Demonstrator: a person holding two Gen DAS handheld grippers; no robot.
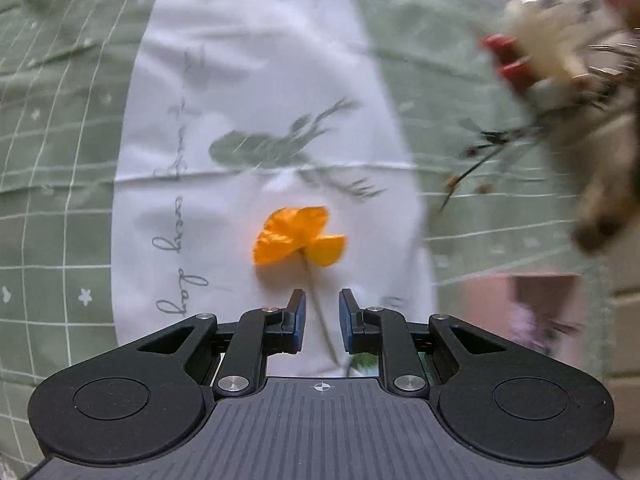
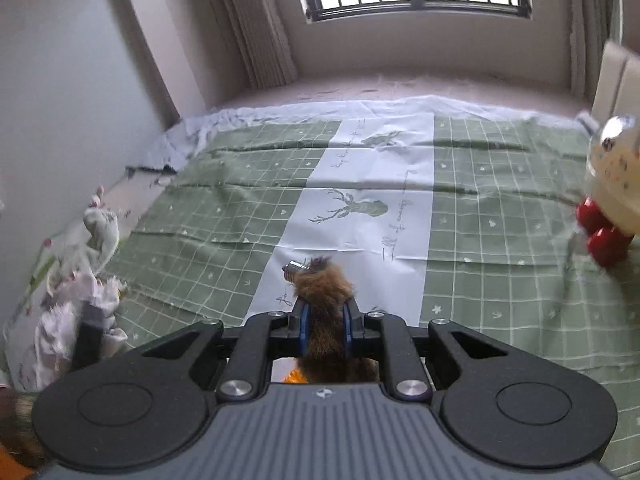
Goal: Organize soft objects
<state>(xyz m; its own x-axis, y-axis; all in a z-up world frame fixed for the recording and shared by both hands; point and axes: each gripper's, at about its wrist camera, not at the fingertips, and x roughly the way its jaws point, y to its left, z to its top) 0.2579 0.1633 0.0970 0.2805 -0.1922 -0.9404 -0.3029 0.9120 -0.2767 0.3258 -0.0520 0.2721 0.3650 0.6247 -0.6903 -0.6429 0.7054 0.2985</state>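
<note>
An orange flower (image 1: 298, 236) on a thin stem stays sharp against the blurred green sheet (image 1: 60, 200). Its stem runs down between the fingers of my left gripper (image 1: 322, 314), which is shut on it with only a narrow gap showing. My right gripper (image 2: 324, 320) is shut on a brown furry piece (image 2: 322, 292) with a small metal screw end, held up above the bed. A cream soft toy with red feet (image 2: 610, 208) sits at the right edge of the right wrist view; the left wrist view shows the cream toy (image 1: 540, 40) blurred at the upper right.
The bed carries a green checked sheet with a white deer-print band (image 2: 360, 208). A heap of white and pink fabric flowers (image 2: 92, 280) lies at the bed's left edge by the wall. Dry twigs (image 1: 492, 148), a blurred brown furry mass (image 1: 600, 200) and a pink box (image 1: 540, 300) sit on the right.
</note>
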